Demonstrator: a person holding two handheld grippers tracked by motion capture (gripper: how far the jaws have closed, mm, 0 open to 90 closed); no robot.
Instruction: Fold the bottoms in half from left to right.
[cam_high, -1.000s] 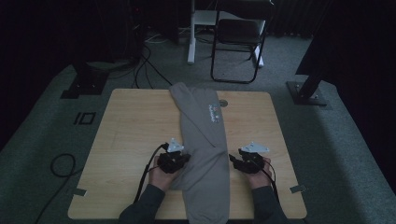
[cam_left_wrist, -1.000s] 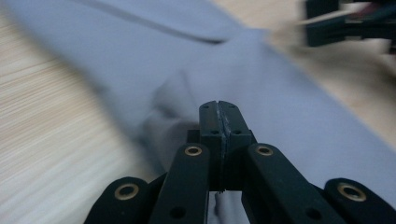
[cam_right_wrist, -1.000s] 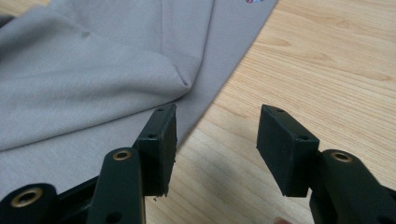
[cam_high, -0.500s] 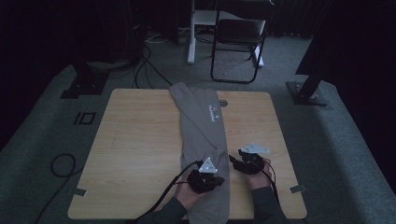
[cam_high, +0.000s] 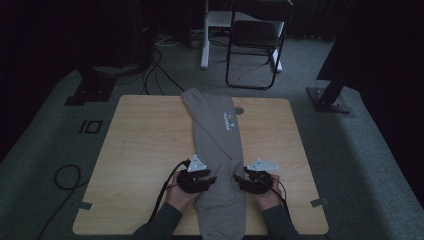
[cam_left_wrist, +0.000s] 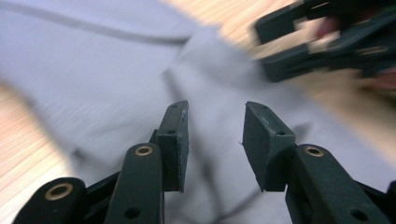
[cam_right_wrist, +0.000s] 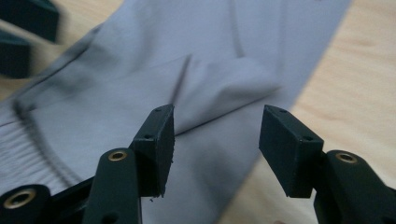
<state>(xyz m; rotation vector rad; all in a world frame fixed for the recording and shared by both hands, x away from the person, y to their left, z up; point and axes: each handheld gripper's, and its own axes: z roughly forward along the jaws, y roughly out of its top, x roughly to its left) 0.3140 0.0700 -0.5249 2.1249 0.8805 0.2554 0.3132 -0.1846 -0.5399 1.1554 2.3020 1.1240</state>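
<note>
A long grey garment (cam_high: 220, 135) with a small printed logo lies lengthwise on the wooden table (cam_high: 145, 140), running from the far middle to the near edge. My left gripper (cam_high: 212, 180) is at the garment's left edge near the front, with its jaws open and pointing right. My right gripper (cam_high: 240, 181) is at the garment's right edge, open and pointing left. In the left gripper view the open left gripper (cam_left_wrist: 215, 116) hovers over the grey cloth (cam_left_wrist: 93, 70), with the right gripper (cam_left_wrist: 327, 42) blurred beyond. In the right gripper view the open right gripper (cam_right_wrist: 215, 121) is above a fold of the cloth (cam_right_wrist: 233, 46).
A dark folding chair (cam_high: 255, 35) and a white post (cam_high: 205, 35) stand on the carpet beyond the table. Black stand bases (cam_high: 87, 92) (cam_high: 330, 97) flank the far corners. A cable loop (cam_high: 65, 180) lies on the floor at left. Bare wood lies either side of the garment.
My left gripper swung right onto the garment's lower part, then came back to its left edge. The right gripper has barely moved. The garment lies as before.
</note>
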